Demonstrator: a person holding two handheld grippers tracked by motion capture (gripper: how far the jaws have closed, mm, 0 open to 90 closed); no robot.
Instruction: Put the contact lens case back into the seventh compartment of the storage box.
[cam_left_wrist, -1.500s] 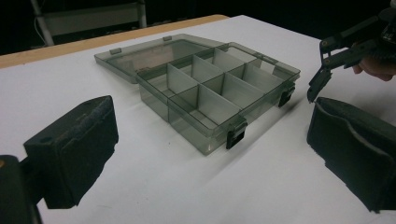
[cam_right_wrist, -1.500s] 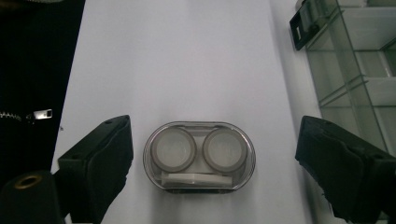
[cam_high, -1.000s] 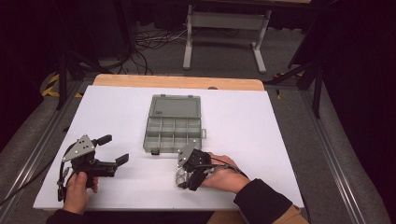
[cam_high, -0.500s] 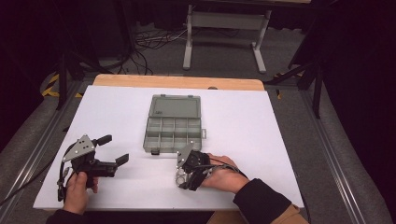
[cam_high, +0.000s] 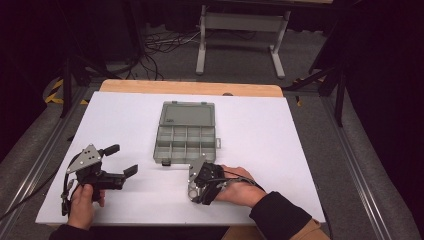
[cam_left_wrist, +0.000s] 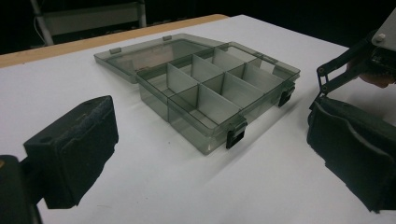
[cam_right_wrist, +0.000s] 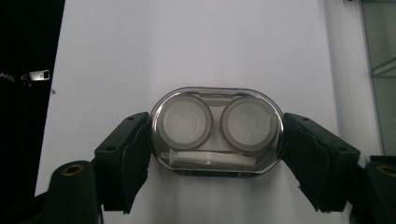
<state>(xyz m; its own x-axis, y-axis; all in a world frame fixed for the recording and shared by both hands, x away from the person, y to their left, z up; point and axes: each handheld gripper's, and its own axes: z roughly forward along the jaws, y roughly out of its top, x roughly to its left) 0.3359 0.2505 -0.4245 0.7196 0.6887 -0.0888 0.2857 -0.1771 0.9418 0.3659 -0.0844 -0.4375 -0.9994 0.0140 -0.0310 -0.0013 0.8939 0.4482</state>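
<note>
A clear oval contact lens case with two round white wells lies on the white table. My right gripper has it between its black pads, one pressed on each end; the jaws have just been closing on it. In the high view the right gripper sits at the near middle of the table, just in front of the box. My left gripper hovers open at the near left, with nothing between its fingers. It looks toward the box and the right gripper beyond it.
A smoky clear organizer box lies open in the middle of the table, lid flat toward the far side, its several compartments bare, two dark latches on its front. The white table top ends in a wooden far edge.
The right gripper's jaws look slightly narrower around the clear case. Both hands stay where they were, and the box has not moved.
</note>
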